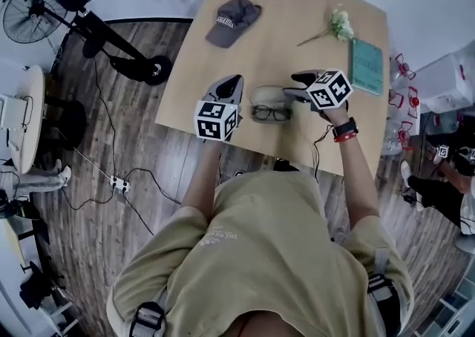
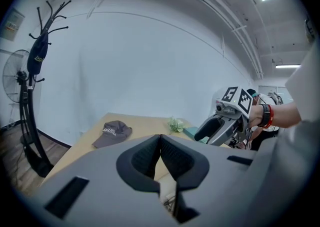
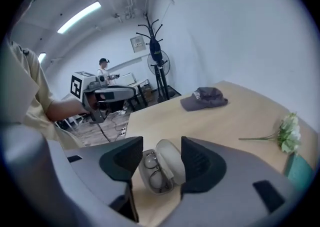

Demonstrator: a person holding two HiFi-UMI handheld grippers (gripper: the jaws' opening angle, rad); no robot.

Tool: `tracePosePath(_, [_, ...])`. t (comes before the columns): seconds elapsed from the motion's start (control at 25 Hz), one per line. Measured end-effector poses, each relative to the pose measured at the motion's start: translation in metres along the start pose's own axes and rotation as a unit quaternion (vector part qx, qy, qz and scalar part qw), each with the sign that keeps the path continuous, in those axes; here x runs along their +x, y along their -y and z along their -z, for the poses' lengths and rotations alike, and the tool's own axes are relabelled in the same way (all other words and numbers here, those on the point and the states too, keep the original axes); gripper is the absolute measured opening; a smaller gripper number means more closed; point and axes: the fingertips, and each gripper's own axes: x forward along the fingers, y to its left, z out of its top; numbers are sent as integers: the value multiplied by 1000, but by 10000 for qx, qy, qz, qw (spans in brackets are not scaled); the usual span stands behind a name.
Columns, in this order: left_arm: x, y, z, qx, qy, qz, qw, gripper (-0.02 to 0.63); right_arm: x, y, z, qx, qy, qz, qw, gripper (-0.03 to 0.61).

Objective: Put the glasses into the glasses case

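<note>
An open, pale glasses case (image 1: 267,95) lies near the table's front edge with the dark-framed glasses (image 1: 271,113) inside it. My left gripper (image 1: 233,82) hovers just to the case's left; in the left gripper view its jaws (image 2: 160,137) meet at the tips, shut on nothing. My right gripper (image 1: 297,84) hangs just right of the case, above the table. In the right gripper view it (image 3: 162,143) stands open, and the case (image 3: 171,157) with the glasses (image 3: 151,170) shows on the table below, between the two fingers and untouched.
On the wooden table (image 1: 297,1) a grey cap (image 1: 234,20) lies at the far left, with a white flower (image 1: 338,25) and a teal book (image 1: 366,66) at the far right. A fan (image 1: 22,12) and cables (image 1: 119,180) stand on the floor to the left.
</note>
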Motion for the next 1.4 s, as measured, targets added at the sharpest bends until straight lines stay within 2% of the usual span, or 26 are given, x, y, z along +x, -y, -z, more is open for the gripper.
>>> tracePosePath(0.16, [11,11,-15,164,77,163,9997,23,-21,11,-16,-10,526,528,9972,226])
tracePosePath(0.28, [19,21,-25,275,113,295,9991,23,-43,15,-33,127,1081,809,9908,197])
tracePosePath(0.56, [37,38,-53,477,274,441,9975,23,-95,28,-67,422,2265,1489,9617,105])
tracePosePath(0.72, [43,41,-70,512,397,316,9974,23,-124,32,-82,473,2769,1790,9429,48])
tracePosePath(0.88, [45,44,-90,526,614,271,9964,23,-142,32,-93,444,3087,1982,9292,17])
tracePosePath(1.0, [42,49,-107,601,814,238,9946,23,-150,29,-100,343,3225,2090,9226,17])
tracePosePath(1.16, [34,51,-125,763,934,47,9927,23,-152,23,-105,207,3294,2208,9178,15])
tracePosePath(1.4, [26,62,-143,897,1157,3,9892,23,-156,22,-105,215,3329,2238,9158,15])
